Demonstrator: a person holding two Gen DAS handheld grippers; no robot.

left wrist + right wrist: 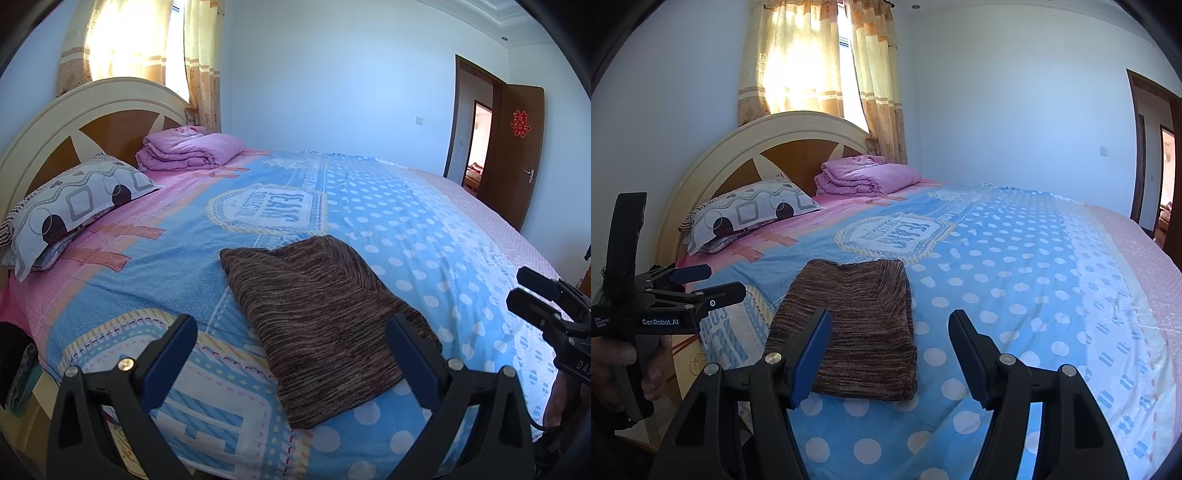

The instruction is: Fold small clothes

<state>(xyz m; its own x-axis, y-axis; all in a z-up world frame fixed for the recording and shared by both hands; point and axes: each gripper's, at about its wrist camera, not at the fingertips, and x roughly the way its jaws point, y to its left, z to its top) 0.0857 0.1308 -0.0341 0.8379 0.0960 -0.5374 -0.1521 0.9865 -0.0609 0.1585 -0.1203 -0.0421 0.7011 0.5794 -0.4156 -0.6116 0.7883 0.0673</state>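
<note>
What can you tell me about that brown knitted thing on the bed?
The brown garment looks like a soft knit, streaked in dark brown and tan. It is folded into a flat, neat rectangle, with a diagonal seam showing across its top layer. It lies on the blue dotted bedspread near the bed's edge. Nothing else touches it.

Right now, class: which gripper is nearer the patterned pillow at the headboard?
Left. The left gripper hovers on the pillow's side of the folded brown garment; the right gripper is on the far side.
</note>
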